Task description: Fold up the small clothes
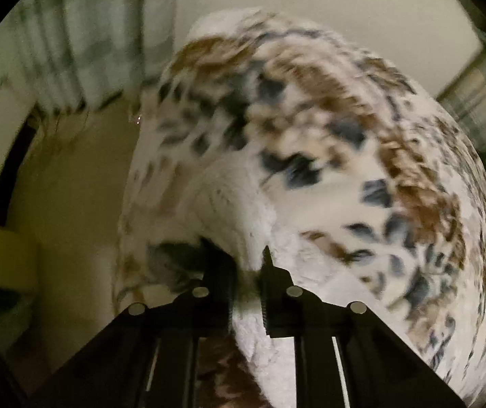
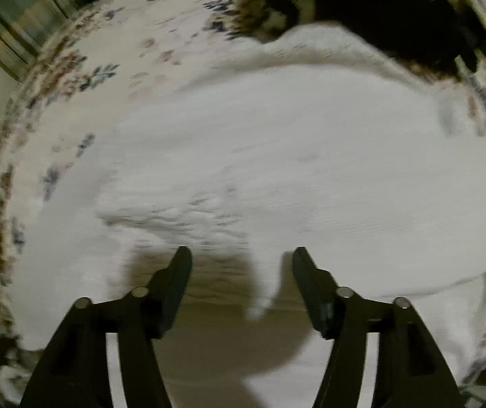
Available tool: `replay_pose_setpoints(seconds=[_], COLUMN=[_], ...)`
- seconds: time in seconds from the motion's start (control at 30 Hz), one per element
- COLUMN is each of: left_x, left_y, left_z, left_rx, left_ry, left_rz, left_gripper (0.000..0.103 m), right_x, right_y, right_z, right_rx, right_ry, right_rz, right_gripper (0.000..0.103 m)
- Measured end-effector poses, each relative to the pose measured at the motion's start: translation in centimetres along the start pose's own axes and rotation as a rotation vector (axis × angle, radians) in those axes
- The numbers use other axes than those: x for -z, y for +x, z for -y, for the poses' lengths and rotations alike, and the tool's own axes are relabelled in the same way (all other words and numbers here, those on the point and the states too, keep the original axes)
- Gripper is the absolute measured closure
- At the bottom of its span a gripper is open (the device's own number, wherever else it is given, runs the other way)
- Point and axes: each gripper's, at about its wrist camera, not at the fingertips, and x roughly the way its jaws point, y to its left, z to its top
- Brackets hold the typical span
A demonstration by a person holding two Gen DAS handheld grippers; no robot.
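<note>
A white ribbed garment (image 2: 311, 156) lies spread on a floral bedspread (image 2: 113, 51). My right gripper (image 2: 241, 255) is open just above the garment's near edge, with a loose white flap (image 2: 263, 289) hanging between its fingers. My left gripper (image 1: 248, 272) is shut on a fold of white fabric (image 1: 243, 224) and holds it up. The white, brown and blue floral bedspread (image 1: 311, 119) fills the view behind it. Both views are motion-blurred.
A dark garment (image 2: 362, 3) lies at the far edge of the bed. A beige floor (image 1: 79, 176), plaid curtains (image 1: 100, 34) and a pale wall (image 1: 311, 0) show beyond the bed. A window frame (image 2: 15, 34) shows at the left of the right wrist view.
</note>
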Motion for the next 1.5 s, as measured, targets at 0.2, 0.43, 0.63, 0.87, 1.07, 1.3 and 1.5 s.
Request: replay_pose_setpoints(seconds=[0.2,0.43,0.63,0.87,1.07,1.3,1.5], left_x=[0.3,7.8,21.2,39.4,52.8,56.8,46.3], left_y=[-10.0,-21.9,-28.4,-31.6,-30.8,-28.1,-26.9], left_z=[6.0,15.6,23.8,28.8,28.8,28.1,26.7], left_rx=[0.104,0.345,0.573,0.72,0.734,0.608,0.529], left_ry=[0.243,0.545,0.781,1.063,1.312,1.431,1.255], left_rz=[0.183,0.263,0.145,-0.04,-0.139,-0.221,-0.139], left_gripper=[0.093,0.094,0.094,0.094,0.094,0.06,0.013], right_x=[-0.3,-0.1,0.9,2.3,3.7,4.6,2.8], right_y=[-1.6,-3.7,-5.4,-6.8,-7.2,-8.1,-9.2], right_z=[3.3,10.6,18.7,29.5,37.7,41.4,39.4], right_rx=[0.115,0.085,0.088,0.12,0.155,0.018,-0.224], right_ry=[-0.021,0.073,0.17,0.298,0.389,0.453,0.493], right_rz=[0.018,0.011,0.009,0.012,0.003,0.015,0.042], right_gripper=[0.011,0.011,0.011,0.011,0.011,0.011,0.011])
